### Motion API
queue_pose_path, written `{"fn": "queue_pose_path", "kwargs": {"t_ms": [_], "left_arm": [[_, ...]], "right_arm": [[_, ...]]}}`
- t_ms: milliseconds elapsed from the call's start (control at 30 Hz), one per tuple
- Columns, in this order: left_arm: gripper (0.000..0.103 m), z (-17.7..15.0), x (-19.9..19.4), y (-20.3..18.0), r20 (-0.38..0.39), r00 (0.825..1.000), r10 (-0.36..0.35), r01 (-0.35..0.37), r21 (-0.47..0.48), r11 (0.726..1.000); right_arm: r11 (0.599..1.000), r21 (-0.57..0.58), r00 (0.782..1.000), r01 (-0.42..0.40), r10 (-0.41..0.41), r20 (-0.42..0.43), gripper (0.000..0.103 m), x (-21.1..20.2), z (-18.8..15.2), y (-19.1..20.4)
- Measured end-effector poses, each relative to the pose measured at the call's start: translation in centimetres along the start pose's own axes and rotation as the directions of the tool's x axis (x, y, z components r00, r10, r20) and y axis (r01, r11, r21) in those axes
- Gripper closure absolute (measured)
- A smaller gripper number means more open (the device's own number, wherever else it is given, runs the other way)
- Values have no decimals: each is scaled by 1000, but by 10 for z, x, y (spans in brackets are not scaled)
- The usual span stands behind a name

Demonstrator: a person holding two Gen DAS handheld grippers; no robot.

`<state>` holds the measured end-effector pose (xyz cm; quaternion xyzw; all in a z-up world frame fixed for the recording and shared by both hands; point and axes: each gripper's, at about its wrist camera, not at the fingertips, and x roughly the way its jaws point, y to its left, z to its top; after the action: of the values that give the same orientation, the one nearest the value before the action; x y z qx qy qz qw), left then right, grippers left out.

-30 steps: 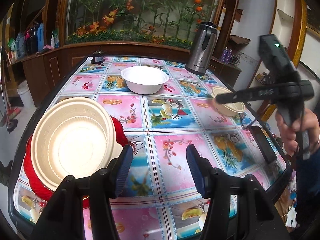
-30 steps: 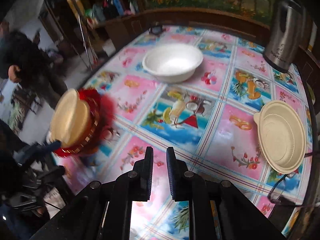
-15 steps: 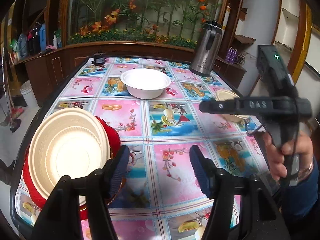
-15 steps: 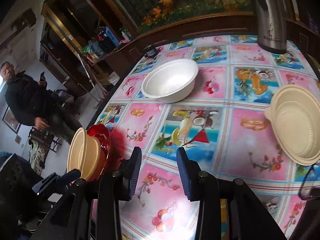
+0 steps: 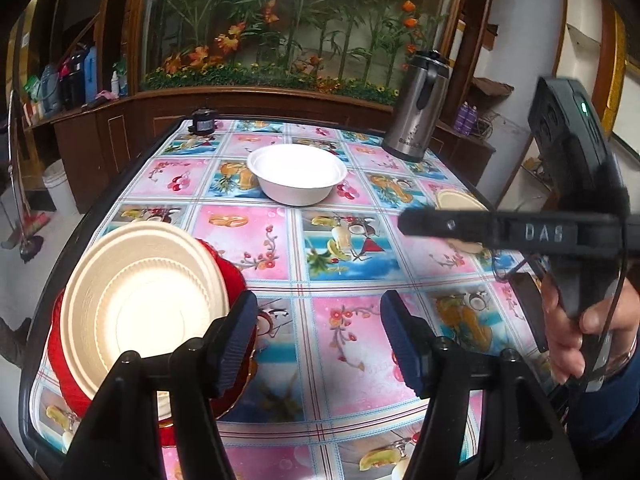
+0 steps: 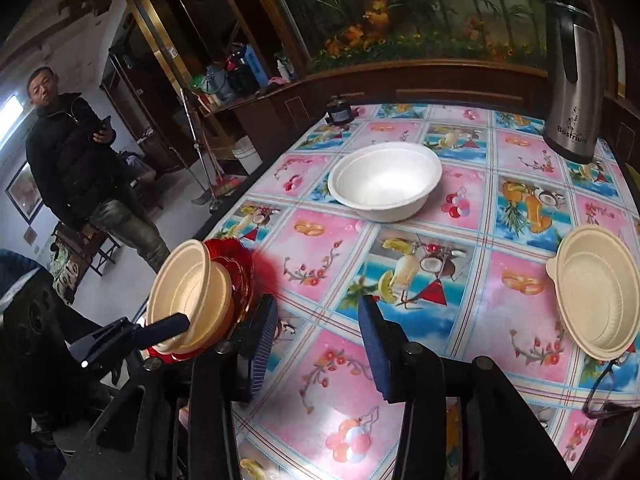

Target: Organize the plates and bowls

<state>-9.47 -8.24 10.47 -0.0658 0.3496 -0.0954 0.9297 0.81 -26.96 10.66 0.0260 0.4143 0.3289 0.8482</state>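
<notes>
A table (image 5: pixel 276 236) covered with a bright fruit-and-drink patterned oilcloth carries the dishes. At its near left corner a beige paper bowl (image 5: pixel 136 304) sits nested in a stack of red plates (image 5: pixel 230 276), tipped so that its ribbed inside faces the left wrist camera; in the right wrist view the same beige paper bowl (image 6: pixel 188 292) stands on edge against the red plates (image 6: pixel 236 268). Toward the far middle of the table a white foam bowl (image 5: pixel 297 174) rests upright and apart from everything else. At the right edge lies a second beige bowl (image 6: pixel 596 292), also upright, with a dark cable looping just beside its near rim. A steel thermos jug (image 6: pixel 572 80) stands at the far right corner, and a small black object sits at the far left edge.

The left gripper (image 5: pixel 316 338) hangs over the near part of the table with its jaws apart and nothing between them; its left finger sits just beside the rim of the stacked bowl, and I cannot tell whether it touches. The right gripper (image 6: pixel 318 344) is released and its jaws are opening, with only tablecloth between the blue pads. A hand (image 5: pixel 580 324) grips its handle at the right. A person in a dark jacket (image 6: pixel 76 164) stands off the table's left side.
</notes>
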Motion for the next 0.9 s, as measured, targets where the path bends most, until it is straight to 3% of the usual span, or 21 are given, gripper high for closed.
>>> {"fn": "queue_pose_path", "kwargs": {"t_ms": [200, 333, 367, 400, 433, 467, 567, 600, 667, 733, 767, 800, 900], "left_arm": [[40, 2, -9, 9, 36, 999, 9, -8, -27, 1000], [40, 5, -36, 25, 166, 984, 69, -58, -74, 996], [40, 6, -45, 32, 216, 970, 111, -92, -95, 991], [40, 7, -56, 40, 279, 945, 174, -141, -133, 981], [40, 7, -65, 48, 333, 911, 242, -193, -174, 966], [40, 9, -74, 59, 377, 865, 332, -261, -228, 938], [39, 13, -89, 88, 404, 803, 437, -302, -355, 884], [35, 13, -92, 97, 398, 784, 477, -332, -380, 863], [33, 12, -95, 107, 384, 756, 530, -381, -399, 834], [19, 7, -96, 113, 388, 723, 571, -414, -417, 809], [17, 6, -94, 118, 375, 710, 596, -434, -433, 790], [17, 5, -93, 124, 364, 706, 608, -441, -445, 779], [17, 11, -86, 131, 355, 717, 600, -439, -440, 784]], "right_arm": [[1000, -19, 1000, 18, -18, -7, 57, 0, -5, 6], [997, -70, 999, 41, -40, 13, 57, -5, -3, 22], [993, -100, 998, 57, -54, 32, 57, -8, -1, 33], [989, -131, 996, 74, -67, 55, 57, -10, 2, 42], [981, -171, 993, 93, -80, 82, 57, -14, 6, 56], [971, -214, 989, 110, -86, 118, 57, -18, 10, 75], [921, -347, 969, 175, -97, 229, 57, -24, 18, 128], [866, -428, 947, 259, -141, 289, 53, -19, 18, 152], [782, -490, 910, 387, -236, 342, 50, -3, 15, 176], [810, -499, 939, 309, -177, 293, 50, 2, 15, 183], [821, -506, 953, 263, -141, 267, 50, 4, 14, 186], [818, -511, 955, 264, -148, 257, 50, 9, 14, 189], [824, -497, 961, 270, -195, 198, 50, 30, 20, 188]]}}
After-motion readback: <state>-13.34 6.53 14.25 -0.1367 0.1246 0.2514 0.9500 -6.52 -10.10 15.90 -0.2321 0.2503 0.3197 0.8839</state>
